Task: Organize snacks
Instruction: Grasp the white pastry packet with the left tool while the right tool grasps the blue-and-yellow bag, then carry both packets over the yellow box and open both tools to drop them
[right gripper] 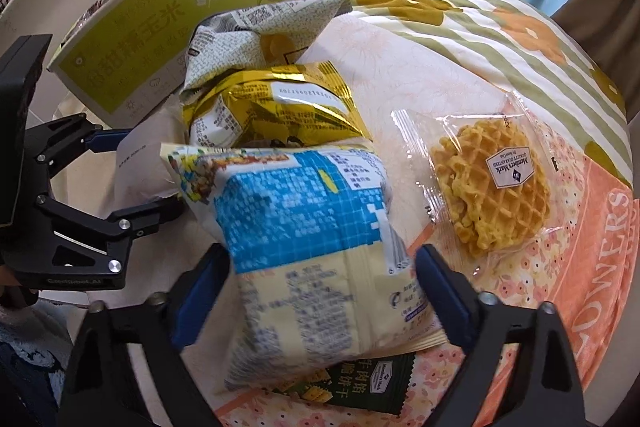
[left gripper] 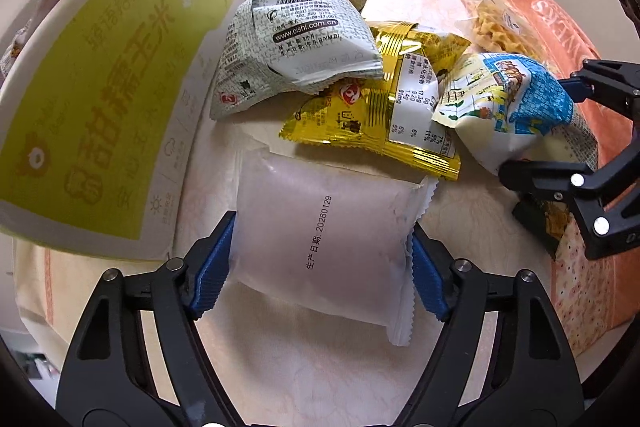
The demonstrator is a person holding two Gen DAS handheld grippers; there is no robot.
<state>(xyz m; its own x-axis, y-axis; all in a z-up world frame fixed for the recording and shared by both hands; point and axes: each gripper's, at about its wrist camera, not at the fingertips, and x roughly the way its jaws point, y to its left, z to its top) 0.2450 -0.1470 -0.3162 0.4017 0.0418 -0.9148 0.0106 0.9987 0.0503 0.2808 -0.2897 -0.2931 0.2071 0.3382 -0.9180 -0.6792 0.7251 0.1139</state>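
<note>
The left gripper [left gripper: 322, 259], at the bottom centre of its own view, has its blue pads [left gripper: 214, 263] pressed against both sides of a frosted white pouch [left gripper: 320, 243] with a printed date; it pinches that pouch just above the bedspread [left gripper: 320, 367]. The right gripper [right gripper: 320, 291], low in the right wrist view, has its fingers either side of a blue-and-cream snack bag [right gripper: 308, 247]; the left pad touches it, but the right looks slightly off, so I cannot tell whether the grip is firm. Above these lie a gold packet [right gripper: 272, 107] and a grey-printed Oishi bag [left gripper: 296, 47], overlapping. A wrapped waffle biscuit [right gripper: 492, 191] sits apart at right, and a green cracker packet [right gripper: 372, 387] lies under the blue bag. A green corn box [left gripper: 100, 99] fills the upper left. The step looks like gathering snacks for that box; next, each held pack needs lifting clear of the pile and carrying over its rim.
</note>
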